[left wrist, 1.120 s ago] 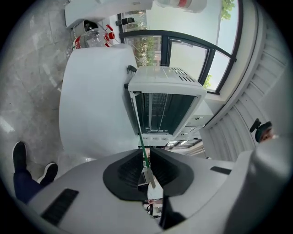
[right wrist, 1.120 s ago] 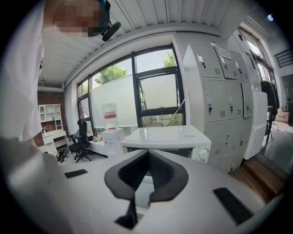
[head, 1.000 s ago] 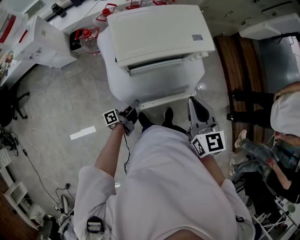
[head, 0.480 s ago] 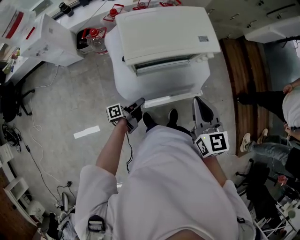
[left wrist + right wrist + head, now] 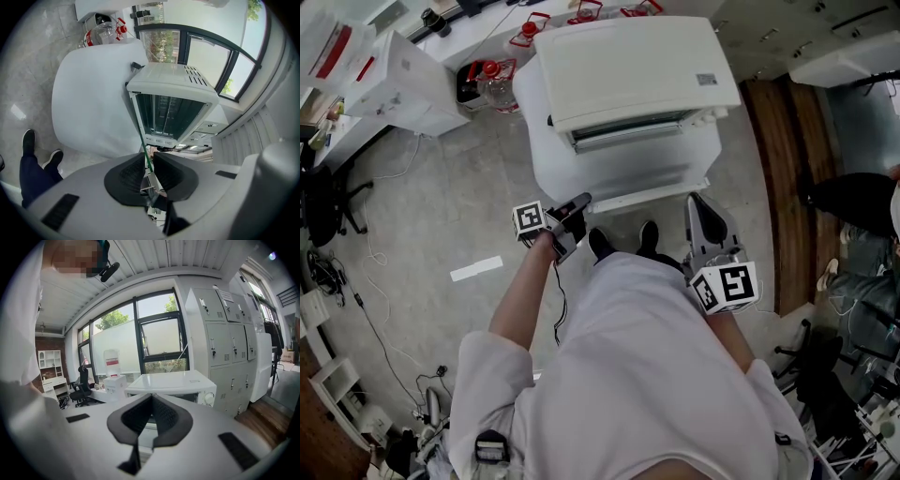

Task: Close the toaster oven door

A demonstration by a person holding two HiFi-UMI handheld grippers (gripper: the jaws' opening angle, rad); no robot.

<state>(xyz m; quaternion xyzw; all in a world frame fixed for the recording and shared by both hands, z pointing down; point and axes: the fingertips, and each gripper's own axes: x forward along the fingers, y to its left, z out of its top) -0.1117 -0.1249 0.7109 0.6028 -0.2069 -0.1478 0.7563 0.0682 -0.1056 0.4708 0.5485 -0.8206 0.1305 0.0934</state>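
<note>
A white toaster oven (image 5: 633, 61) stands on a round white table (image 5: 544, 141) with its door (image 5: 647, 194) swung down open. In the left gripper view the oven (image 5: 171, 89) shows its dark inside, and the door's glass edge (image 5: 138, 133) runs as a thin green line straight between the jaws. My left gripper (image 5: 579, 202) is shut on the left end of the door's front edge (image 5: 149, 161). My right gripper (image 5: 697, 201) hangs by the door's right end, shut and holding nothing (image 5: 151, 399). The oven (image 5: 171, 380) lies just beyond it.
Red-capped water bottles (image 5: 492, 80) and a white box (image 5: 403, 80) stand left of the table. My own shoes (image 5: 623, 239) are under the door's edge. A wooden strip of floor (image 5: 778, 141) and a seated person (image 5: 862, 244) are on the right. Tall lockers (image 5: 225, 333) stand behind.
The head view has shifted a little. My left gripper stays at the door's left corner. The person at the right has moved further off to the right.
</note>
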